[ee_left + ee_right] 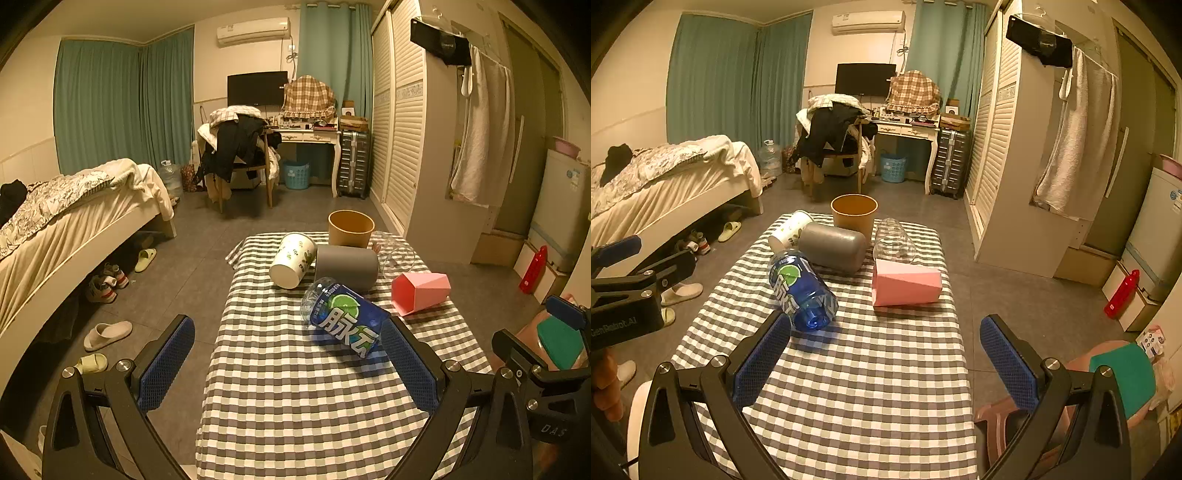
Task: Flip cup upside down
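Several cups sit on the far half of the checkered table point(849, 369), and most lie on their sides. A blue cut-off bottle cup point(803, 290) with a lime-green label lies nearest, its open mouth turned toward the right wrist camera; in the left wrist view the same cup point(345, 319) shows its label side. Behind it a grey cup point(833, 247) lies on its side, touching a white paper cup with a leaf print point(788, 229) that also lies tipped over. A brown paper cup point(854, 214) stands upright at the far edge, mouth up. A clear plastic cup point(894, 242) lies on its side just beside the brown one, and a pink faceted cup point(905, 282) lies in front of it, toward the table's right edge.

The left gripper point(288, 363) hovers over the near part of the table with its jaws spread wide and nothing between them; its right finger pad point(408, 369) sits close to the blue cup without a clear touch. The right gripper point(884, 363) is likewise held low over the near tablecloth, jaws wide apart and empty, its left finger pad point(762, 360) just short of the blue cup's mouth. Both point forward along the table toward the cluster.

The blue cup lies in front of the grey and white cups, between them and both grippers. Beyond the table are a bed point(74, 206), a chair piled with clothes point(236, 147), a desk point(310, 136) and a white wardrobe point(402, 122)
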{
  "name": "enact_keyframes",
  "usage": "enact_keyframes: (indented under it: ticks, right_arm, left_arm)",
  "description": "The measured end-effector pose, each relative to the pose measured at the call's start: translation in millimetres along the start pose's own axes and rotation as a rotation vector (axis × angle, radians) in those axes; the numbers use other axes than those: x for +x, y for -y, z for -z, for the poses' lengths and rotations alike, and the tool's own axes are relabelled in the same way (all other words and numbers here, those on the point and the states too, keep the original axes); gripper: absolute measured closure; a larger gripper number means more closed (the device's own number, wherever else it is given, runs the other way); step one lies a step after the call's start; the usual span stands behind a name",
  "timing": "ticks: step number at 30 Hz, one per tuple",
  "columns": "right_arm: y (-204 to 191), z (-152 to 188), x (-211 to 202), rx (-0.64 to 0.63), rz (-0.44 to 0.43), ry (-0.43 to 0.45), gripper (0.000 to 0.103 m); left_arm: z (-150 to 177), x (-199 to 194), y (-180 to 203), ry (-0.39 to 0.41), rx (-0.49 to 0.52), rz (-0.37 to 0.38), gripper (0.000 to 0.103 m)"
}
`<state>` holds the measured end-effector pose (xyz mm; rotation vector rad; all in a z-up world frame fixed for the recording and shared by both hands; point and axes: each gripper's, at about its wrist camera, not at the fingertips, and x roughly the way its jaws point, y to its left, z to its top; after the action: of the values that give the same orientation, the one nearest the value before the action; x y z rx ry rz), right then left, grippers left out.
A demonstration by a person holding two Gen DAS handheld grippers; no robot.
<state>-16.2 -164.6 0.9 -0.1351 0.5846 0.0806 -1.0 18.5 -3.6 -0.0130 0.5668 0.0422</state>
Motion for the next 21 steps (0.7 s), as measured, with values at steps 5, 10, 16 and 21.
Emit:
enact_keyframes:
  ticks: [5,10,16,21]
  right_arm:
    - [-0.2,-0.2,-0.1,0.000,0.000,0.000,0.000]
    - [-1.2,-0.3,-0.6,-0.002,-0.003,-0.003,0.000]
    - [-3.5,-0.6,-0.9,-0.007,-0.013,0.000,0.000]
    - [-7.1,-2.5,0.1,-0.017,-0.025,0.001,0.000]
  left_arm:
    - [0.9,0.3,0.4,-0.004,0.001,0.000,0.000]
    - [0.8,0.3,0.2,-0.004,0.000,0.000,0.000]
    - [2.1,-0.5,-0.7,-0.004,-0.001,-0.001,0.000]
    - [1.7,-0.2,-1.0,-0.004,0.001,0.000,0.000]
